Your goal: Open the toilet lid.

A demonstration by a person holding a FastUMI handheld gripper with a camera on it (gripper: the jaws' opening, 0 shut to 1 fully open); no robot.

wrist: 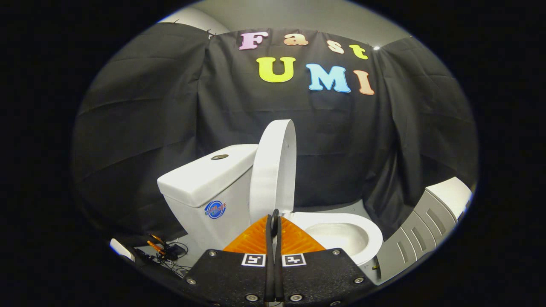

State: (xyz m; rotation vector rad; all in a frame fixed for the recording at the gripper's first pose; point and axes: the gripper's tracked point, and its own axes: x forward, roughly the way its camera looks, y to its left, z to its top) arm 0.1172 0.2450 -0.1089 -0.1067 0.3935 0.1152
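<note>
Starting at the left, a small tangle of cables and a dark device lies on the floor beside the toilet's base, with a white object just beyond it that I cannot identify. Next comes the cistern, white, with a round flush button on its top and a round blue sticker on its side; the sticker carries writing, but it is too small and blurred to make out. Against the cistern's right side stands the toilet lid, raised well up and close to upright, apparently leaning back toward the tank. Below it the seat ring stays down around the open bowl, which lies just beyond the fingers and a little to their right. The tool sits in front of the lid's lower end, its two fingers pressed together with nothing between them, clenched on empty air and not touching the lid. Judging from this, the task looks essentially done: the lid is up and standing free of any grip, and what remains is at most drawing the tool clear. Further right a grey and white ribbed unit stands near the bowl, in front of the black cloth wall
</note>
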